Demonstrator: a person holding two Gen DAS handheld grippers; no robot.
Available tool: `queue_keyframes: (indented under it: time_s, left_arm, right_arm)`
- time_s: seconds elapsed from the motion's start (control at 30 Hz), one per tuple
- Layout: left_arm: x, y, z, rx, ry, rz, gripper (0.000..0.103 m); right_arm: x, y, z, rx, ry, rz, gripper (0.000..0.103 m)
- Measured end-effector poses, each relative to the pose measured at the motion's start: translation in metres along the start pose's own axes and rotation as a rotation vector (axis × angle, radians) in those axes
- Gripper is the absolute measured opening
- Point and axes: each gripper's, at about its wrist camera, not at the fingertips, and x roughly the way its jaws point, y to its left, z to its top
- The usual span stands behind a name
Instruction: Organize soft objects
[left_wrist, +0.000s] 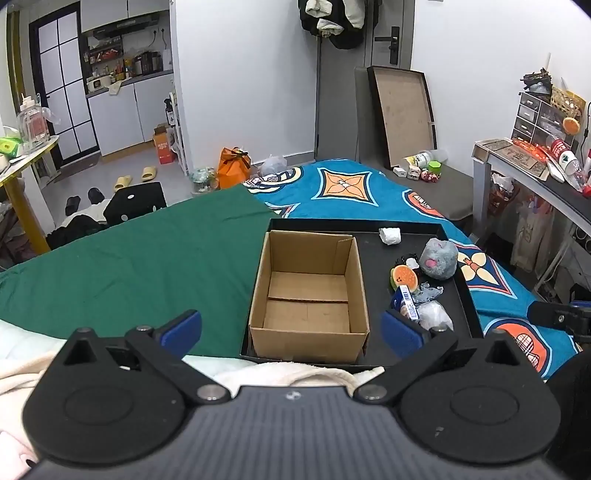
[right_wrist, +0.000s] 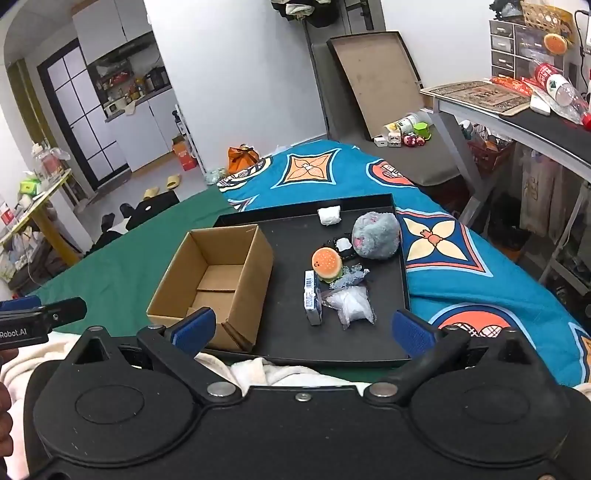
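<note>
Both tongs wide, tilted down, empty

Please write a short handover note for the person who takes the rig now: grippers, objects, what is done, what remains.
Left gripper and right gripper: fingers wide open, holding nothing, short of the black tray.
Cardboard box: on the tray's left side, nothing inside.
On the tray right of the box: grey plush, burger toy, white wad, clear bag, small blue carton.
Done: nothing boxed.
Left: probably every soft item.
</note>
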Motion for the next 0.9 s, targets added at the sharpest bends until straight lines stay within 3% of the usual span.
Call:
queue_keyframes:
  time_s: [0.9]
  left_arm:
    - [0.006,0.001,-0.002,0.006,0.029,0.017,0.103]
  right_arm:
    - [0.001,0.011,-0.001,-0.041,0.017,-0.020,0.103]
